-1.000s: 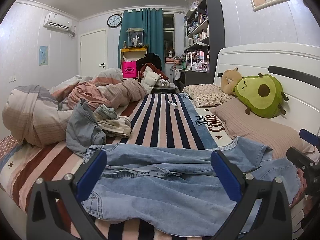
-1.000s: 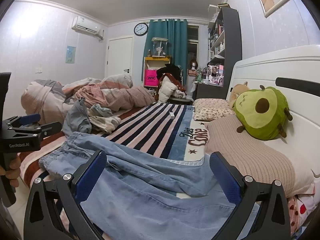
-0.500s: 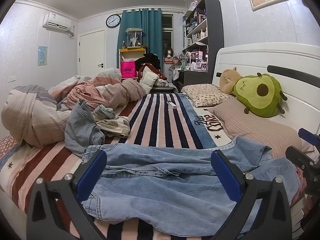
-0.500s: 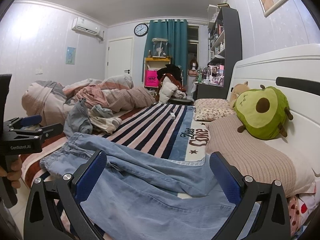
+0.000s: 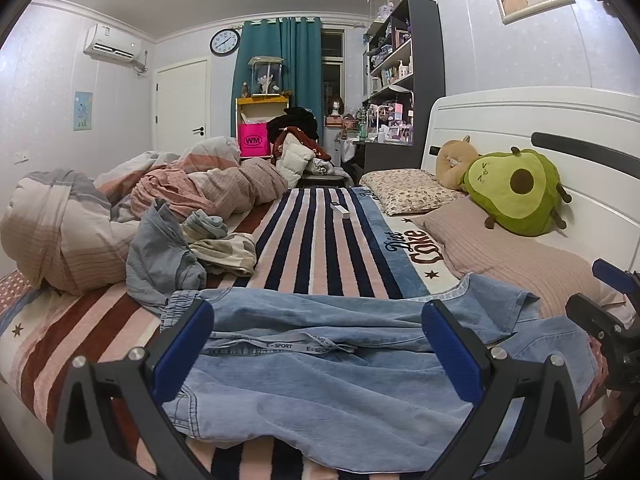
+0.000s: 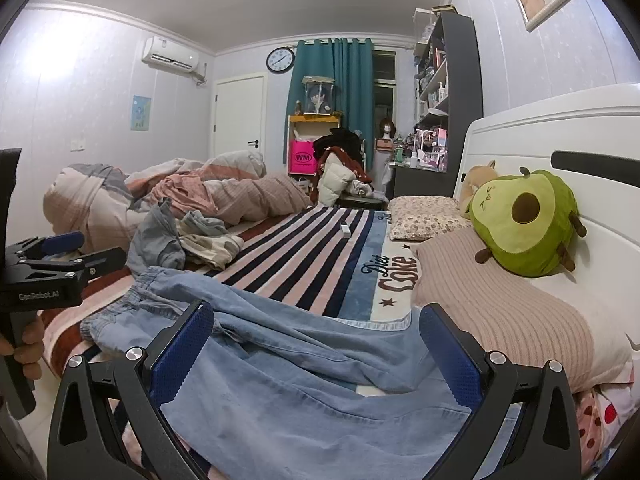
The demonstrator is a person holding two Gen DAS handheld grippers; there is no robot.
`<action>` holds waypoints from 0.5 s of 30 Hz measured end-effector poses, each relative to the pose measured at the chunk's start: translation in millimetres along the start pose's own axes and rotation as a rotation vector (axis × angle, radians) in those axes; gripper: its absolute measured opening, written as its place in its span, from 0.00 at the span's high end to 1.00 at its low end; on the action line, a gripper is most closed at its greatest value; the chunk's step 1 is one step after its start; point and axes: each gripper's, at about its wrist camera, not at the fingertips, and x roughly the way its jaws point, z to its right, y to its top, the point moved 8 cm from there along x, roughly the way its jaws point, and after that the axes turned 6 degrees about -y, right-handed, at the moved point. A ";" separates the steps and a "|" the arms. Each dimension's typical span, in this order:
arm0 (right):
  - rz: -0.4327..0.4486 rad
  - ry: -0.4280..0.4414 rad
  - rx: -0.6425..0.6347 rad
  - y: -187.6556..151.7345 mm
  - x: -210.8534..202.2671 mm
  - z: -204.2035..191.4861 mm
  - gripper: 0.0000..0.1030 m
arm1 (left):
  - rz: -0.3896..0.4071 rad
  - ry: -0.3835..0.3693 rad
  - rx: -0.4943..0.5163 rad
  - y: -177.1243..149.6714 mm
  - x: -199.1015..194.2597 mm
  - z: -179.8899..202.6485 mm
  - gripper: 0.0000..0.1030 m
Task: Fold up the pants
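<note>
One pair of blue jeans lies spread across the near edge of the bed. The left gripper and right gripper both hang above it, wide apart and holding nothing. Two pillows and two plush toys sit by the white headboard.

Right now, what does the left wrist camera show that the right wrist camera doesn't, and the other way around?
Only the left wrist view shows the drawstring printed E-SPORT lying across the jeans, and the right claw from the side at its right edge.

Only the right wrist view shows the person's hand gripping the left claw's handle at its left edge, plus the strawberry-print fabric under the pillow.

Both show open claws, left claw and right claw, over the jeans spread on the striped blanket, with the avocado plush by the headboard.
</note>
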 end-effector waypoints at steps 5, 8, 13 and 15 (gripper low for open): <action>0.000 0.002 0.004 -0.1 0.1 0.6 0.00 | 0.000 0.000 -0.001 -0.2 -0.1 0.1 0.01; 0.000 0.000 0.002 0.2 0.0 0.5 0.00 | 0.002 0.001 0.000 -0.1 0.3 0.9 0.01; -0.002 0.003 0.005 -0.1 0.2 1.0 0.00 | 0.001 0.001 0.000 -0.4 0.8 2.6 0.01; 0.000 0.002 0.006 -0.4 0.1 0.9 0.00 | 0.000 0.000 0.000 -0.9 1.2 6.0 0.01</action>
